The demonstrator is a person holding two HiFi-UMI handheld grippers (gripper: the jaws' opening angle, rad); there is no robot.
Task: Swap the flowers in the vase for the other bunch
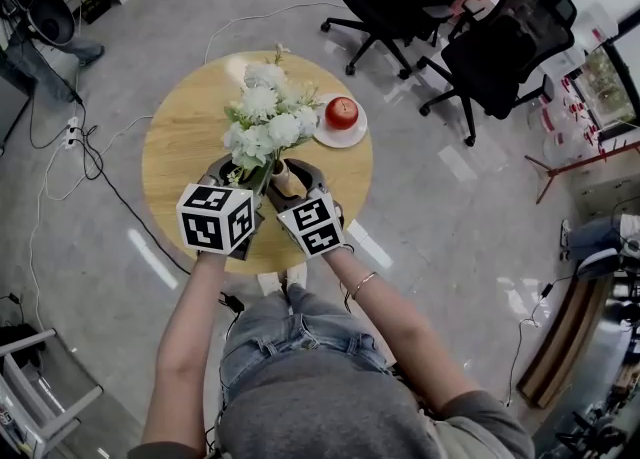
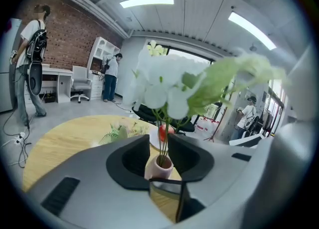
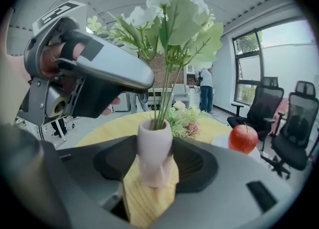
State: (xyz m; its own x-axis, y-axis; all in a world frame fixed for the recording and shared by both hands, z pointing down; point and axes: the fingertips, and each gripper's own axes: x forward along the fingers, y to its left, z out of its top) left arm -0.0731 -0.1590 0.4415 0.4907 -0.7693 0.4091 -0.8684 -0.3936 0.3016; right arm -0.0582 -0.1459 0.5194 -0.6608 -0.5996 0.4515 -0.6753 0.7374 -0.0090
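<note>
The right gripper [image 3: 155, 163] is clamped on the pale pink ceramic vase [image 1: 285, 179], at frame centre on the round wooden table [image 1: 170, 162]. The left gripper [image 2: 158, 142], nearer the flowers, has its jaws apart around the upright green stems [image 2: 164, 125] of the white flower bunch [image 1: 265, 122], just above the vase's mouth.

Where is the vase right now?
Head view: the pink vase is at the near side of the round table, clamped in the right gripper, apple beyond-right.
</note>
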